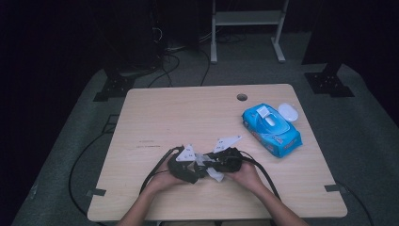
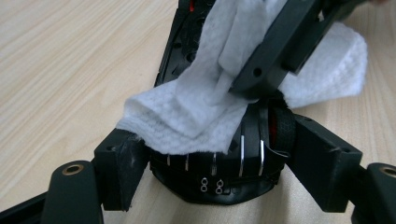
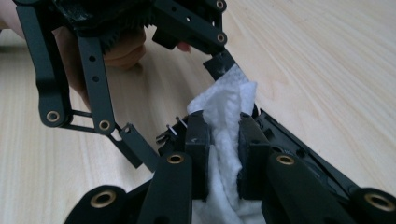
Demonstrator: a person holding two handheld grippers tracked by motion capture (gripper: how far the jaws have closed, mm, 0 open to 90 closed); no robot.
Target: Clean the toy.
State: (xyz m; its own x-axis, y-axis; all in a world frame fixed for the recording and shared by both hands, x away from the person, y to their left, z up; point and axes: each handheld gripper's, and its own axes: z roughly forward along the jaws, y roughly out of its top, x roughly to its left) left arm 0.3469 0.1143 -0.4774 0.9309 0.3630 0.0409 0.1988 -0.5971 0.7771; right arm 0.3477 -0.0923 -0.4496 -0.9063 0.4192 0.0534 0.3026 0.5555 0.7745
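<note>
At the table's front middle my two grippers meet over a black object with thin silver stripes. My left gripper has a jaw pressed on each side of that object and holds it just above the wood. A white wet wipe drapes over the object's top. My right gripper is shut on the wipe, which is pinched between its pads and bunched against the black object. In the high view the left gripper and right gripper point at each other, with the wipe between them.
A blue pack of wet wipes lies at the right of the table, its white lid flipped open. A cable hole sits near the far edge. Cables trail off the front left and right.
</note>
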